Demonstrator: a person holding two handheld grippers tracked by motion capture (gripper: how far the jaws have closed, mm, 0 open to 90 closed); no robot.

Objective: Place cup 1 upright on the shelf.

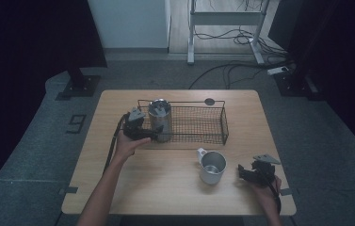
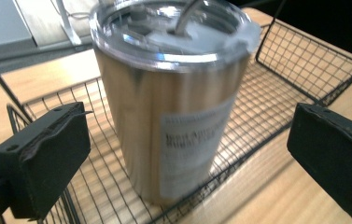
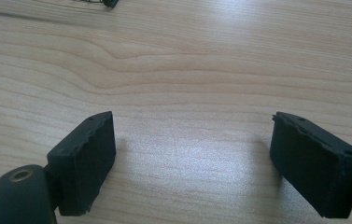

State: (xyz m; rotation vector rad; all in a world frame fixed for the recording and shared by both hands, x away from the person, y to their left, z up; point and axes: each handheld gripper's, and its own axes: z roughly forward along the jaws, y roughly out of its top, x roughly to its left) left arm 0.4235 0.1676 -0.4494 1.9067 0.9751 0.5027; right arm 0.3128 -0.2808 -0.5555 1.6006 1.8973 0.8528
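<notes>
A steel tumbler [image 1: 160, 118] with a clear lid stands upright in the left end of a black wire basket [image 1: 222, 118]. My left gripper [image 1: 148, 133] is open at the tumbler's left front side. In the left gripper view the tumbler [image 2: 173, 112] stands between the two pads, which are spread wide and clear of its wall. Its white label faces the camera, and the basket [image 2: 304, 60] runs off behind it. A metal mug [image 1: 212, 166] with a white handle stands on the table in front of the basket. To the right of the mug, my right gripper [image 1: 242, 173] is open over bare wood [image 3: 192, 158].
The wooden table [image 1: 165, 183] has free room at the front left and along its right side. Most of the basket to the right of the tumbler holds nothing. A dark round disc [image 1: 209, 101] lies by the table's far edge. Cables and stand legs are on the floor beyond.
</notes>
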